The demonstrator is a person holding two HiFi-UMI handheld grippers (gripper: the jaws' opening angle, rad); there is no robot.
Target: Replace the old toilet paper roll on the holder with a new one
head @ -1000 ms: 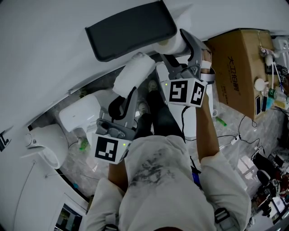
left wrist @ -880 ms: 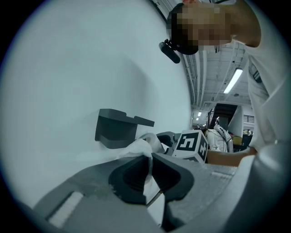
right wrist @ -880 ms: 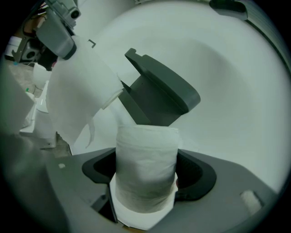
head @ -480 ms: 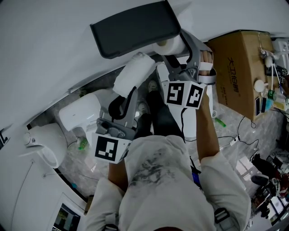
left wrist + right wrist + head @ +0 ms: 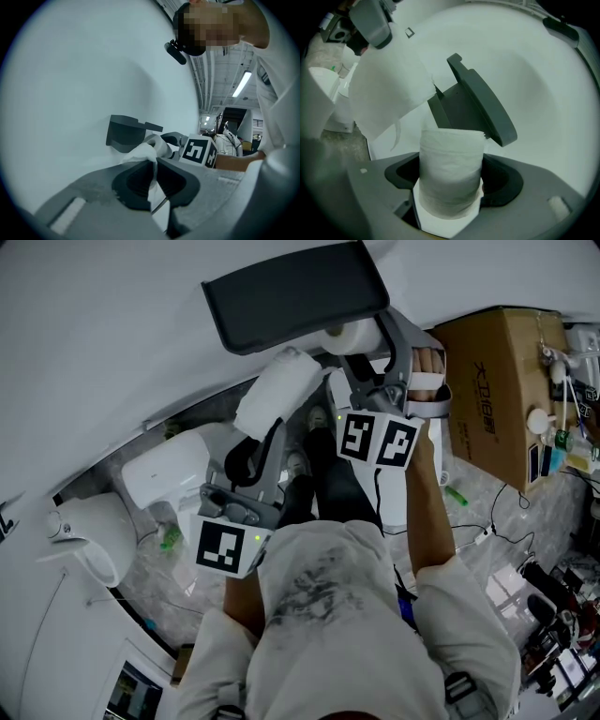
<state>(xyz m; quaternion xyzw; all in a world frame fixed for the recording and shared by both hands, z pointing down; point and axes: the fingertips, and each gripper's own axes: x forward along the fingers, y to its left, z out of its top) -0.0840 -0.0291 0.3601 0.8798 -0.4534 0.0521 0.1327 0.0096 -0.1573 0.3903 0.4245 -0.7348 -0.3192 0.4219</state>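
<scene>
The right claw [image 5: 452, 183] is gripping a full roll of toilet paper [image 5: 450, 150], its jaws standing wide and pressing on the roll, which is sitting upright between them. The dark grey holder [image 5: 473, 108] is hanging just beyond and above this claw, its flap tilting out from the white wall [image 5: 543, 93]. The roll's top is sitting close under the flap's edge, and contact cannot be told. The left claw [image 5: 153, 161], lower and to the left, is pinching a limp sheet of paper [image 5: 140, 152], jaws nearly together. Below both claws a grey marbled floor [image 5: 178, 587] is showing, with a white toilet [image 5: 159, 470] left of the left claw and a cardboard box [image 5: 497, 381] right of the right claw. Bare wall is stretching left of the holder.
</scene>
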